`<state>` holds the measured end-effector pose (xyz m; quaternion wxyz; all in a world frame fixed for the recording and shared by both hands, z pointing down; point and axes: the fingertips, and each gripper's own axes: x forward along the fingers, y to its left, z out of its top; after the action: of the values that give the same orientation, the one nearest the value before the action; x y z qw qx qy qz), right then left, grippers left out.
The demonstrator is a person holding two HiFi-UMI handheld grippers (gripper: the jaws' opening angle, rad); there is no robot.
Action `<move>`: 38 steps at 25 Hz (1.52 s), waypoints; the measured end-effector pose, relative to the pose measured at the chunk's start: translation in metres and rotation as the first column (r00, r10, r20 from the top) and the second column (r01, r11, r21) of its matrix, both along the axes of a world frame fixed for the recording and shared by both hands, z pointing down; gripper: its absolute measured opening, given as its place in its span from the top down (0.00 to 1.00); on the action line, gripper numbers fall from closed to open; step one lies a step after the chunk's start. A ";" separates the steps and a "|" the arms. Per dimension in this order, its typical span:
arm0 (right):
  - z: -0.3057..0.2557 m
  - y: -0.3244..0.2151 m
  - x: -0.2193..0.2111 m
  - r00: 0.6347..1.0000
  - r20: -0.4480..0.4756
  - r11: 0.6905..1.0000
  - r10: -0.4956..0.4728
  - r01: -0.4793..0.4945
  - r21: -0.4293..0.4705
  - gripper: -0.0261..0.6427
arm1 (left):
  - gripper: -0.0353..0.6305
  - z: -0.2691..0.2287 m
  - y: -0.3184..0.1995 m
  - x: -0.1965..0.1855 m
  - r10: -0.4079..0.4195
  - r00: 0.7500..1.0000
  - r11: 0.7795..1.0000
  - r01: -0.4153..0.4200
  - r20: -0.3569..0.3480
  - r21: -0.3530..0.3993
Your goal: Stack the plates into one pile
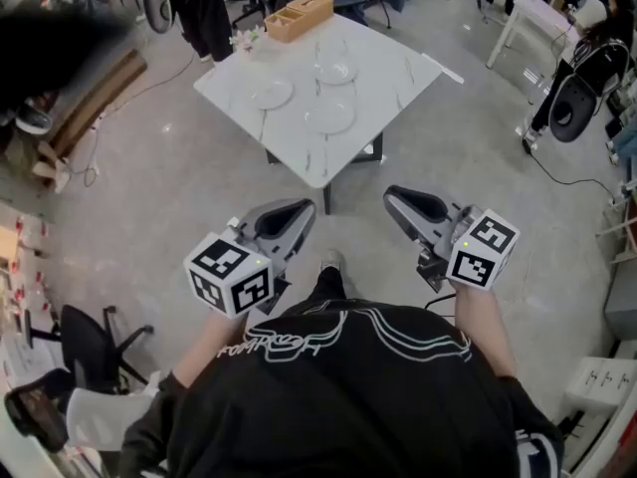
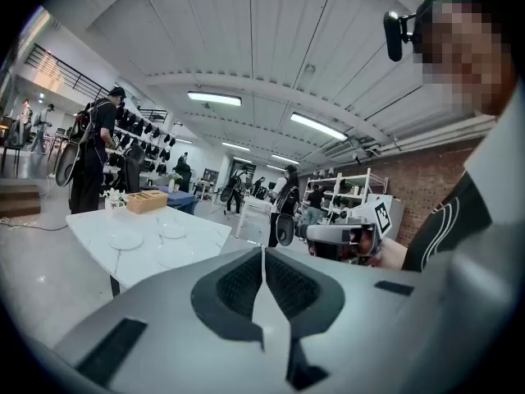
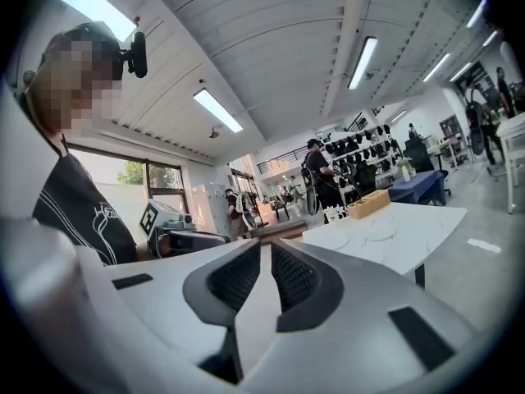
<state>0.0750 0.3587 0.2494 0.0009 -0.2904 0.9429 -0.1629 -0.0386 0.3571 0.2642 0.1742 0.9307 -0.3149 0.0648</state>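
Across a stretch of bare grey concrete floor [image 1: 149, 187], well apart from the person, stands a square white marble-patterned table [image 1: 393, 78]. On it three round glassy plates lie separately, unstacked: the left plate [image 1: 271, 93], the far plate [image 1: 336, 70] and the near plate [image 1: 329, 117]. An open wooden box [image 1: 299, 16] sits at the far corner, its contents unclear. The left gripper [image 1: 302, 207] and right gripper [image 1: 393, 195] hang near the body.

Left gripper view: the dark ribbed pads [image 2: 242, 286] meet, empty.

Right gripper view: the ribbed pads [image 3: 294, 279] are drawn together, empty.
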 end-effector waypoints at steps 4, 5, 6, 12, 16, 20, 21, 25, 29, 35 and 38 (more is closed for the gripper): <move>0.014 -0.032 0.000 0.999 -0.041 1.000 -0.004 0.002 -0.031 0.74 | 0.90 0.008 -0.036 0.003 0.010 1.000 1.000 -0.010 0.006 -0.028; 0.017 -0.042 -0.001 0.998 -0.055 0.999 -0.005 0.003 -0.035 0.72 | 0.90 0.010 -0.048 0.004 0.012 1.000 0.999 -0.012 0.006 -0.035; 0.020 -0.054 -0.001 0.998 -0.068 0.999 -0.005 0.003 -0.036 0.69 | 0.90 0.012 -0.061 0.005 0.014 1.000 0.999 -0.014 0.007 -0.040; 0.041 -0.127 0.006 0.994 -0.108 0.998 0.008 -0.015 -0.062 0.61 | 0.90 0.030 -0.140 0.011 0.032 0.999 0.996 -0.031 0.016 -0.078; 0.047 -0.171 0.010 0.991 -0.128 0.994 0.042 -0.054 -0.096 0.57 | 0.90 0.044 -0.187 0.009 0.045 0.999 0.989 -0.041 0.026 -0.145; 0.058 -0.211 0.012 0.987 -0.149 0.990 0.057 -0.076 -0.122 0.55 | 0.90 0.060 -0.228 0.007 0.050 0.998 0.985 -0.041 0.048 -0.169; 0.062 -0.220 0.013 0.986 -0.157 0.988 0.061 -0.082 -0.130 0.55 | 0.90 0.063 -0.238 0.006 0.048 0.997 0.985 -0.039 0.054 -0.170; 0.079 -0.251 0.015 0.979 -0.183 0.979 0.087 -0.118 -0.167 0.55 | 0.90 0.075 -0.270 0.003 0.052 0.996 0.984 -0.039 0.068 -0.176; 0.095 -0.277 0.012 0.973 -0.211 0.973 0.093 -0.134 -0.189 0.54 | 0.90 0.091 -0.299 -0.004 0.051 0.993 0.985 -0.033 0.104 -0.170; 0.115 -0.299 0.011 0.956 -0.277 0.967 0.099 -0.158 -0.201 0.54 | 0.90 0.116 -0.327 -0.011 0.051 0.989 0.981 -0.023 0.141 -0.193; 0.124 -0.306 0.015 0.948 -0.299 0.963 0.112 -0.178 -0.204 0.54 | 0.90 0.127 -0.336 -0.011 0.055 0.984 0.981 -0.022 0.172 -0.190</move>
<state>0.0897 0.0523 0.3736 -0.1561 -0.3780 0.8841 -0.2260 -0.0492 0.0209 0.3915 0.2312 0.9068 -0.3033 0.1797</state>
